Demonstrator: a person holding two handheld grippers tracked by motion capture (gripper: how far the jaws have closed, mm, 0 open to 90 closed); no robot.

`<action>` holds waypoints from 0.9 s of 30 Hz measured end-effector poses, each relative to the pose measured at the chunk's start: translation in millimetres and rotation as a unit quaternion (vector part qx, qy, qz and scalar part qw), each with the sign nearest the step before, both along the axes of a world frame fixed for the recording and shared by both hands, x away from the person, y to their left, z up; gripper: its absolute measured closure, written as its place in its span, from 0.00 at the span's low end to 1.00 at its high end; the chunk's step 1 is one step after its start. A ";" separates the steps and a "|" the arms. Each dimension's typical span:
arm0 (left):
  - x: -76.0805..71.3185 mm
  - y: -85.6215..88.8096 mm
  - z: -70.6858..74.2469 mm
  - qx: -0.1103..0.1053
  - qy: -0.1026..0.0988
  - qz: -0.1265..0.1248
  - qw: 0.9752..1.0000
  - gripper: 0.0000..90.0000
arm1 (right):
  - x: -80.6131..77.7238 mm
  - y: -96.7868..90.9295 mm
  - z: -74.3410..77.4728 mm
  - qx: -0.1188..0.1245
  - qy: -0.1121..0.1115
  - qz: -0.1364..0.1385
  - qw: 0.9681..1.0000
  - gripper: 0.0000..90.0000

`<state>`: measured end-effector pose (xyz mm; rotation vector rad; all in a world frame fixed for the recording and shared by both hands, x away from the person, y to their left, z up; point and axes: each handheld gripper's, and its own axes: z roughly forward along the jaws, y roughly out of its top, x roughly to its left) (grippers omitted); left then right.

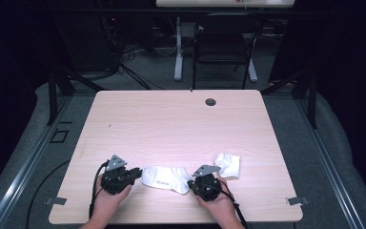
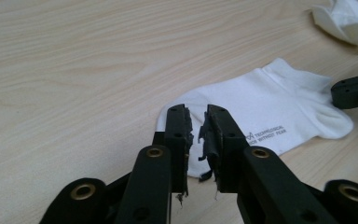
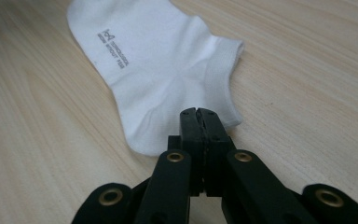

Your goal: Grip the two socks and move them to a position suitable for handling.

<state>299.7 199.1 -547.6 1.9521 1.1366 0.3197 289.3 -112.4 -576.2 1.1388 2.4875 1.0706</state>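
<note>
A white ankle sock (image 1: 166,179) (image 2: 270,107) (image 3: 154,60) with small grey lettering lies flat near the table's front edge, between my two grippers. My left gripper (image 1: 136,174) (image 2: 196,122) is at the toe end, its jaws a narrow gap apart over the sock's edge and pressing on nothing. My right gripper (image 1: 193,183) (image 3: 199,113) is at the heel end with its jaws pressed together, tips right at the fabric. Whether any cloth is pinched there I cannot tell. The tip of the right gripper (image 2: 352,88) also appears beside the cuff in the left gripper view.
A second white sock (image 1: 228,165) (image 2: 347,21), bunched up, lies just right of the right gripper. The light wooden table (image 1: 171,124) has a cable hole (image 1: 210,102) near its far edge. A chair and table legs stand beyond it.
</note>
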 end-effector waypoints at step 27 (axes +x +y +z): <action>1.9 -25.0 -32.3 0.057 0.006 -0.067 0.996 0.79 | 2.1 -0.1 -1.0 0.000 0.001 -0.001 1.000 0.99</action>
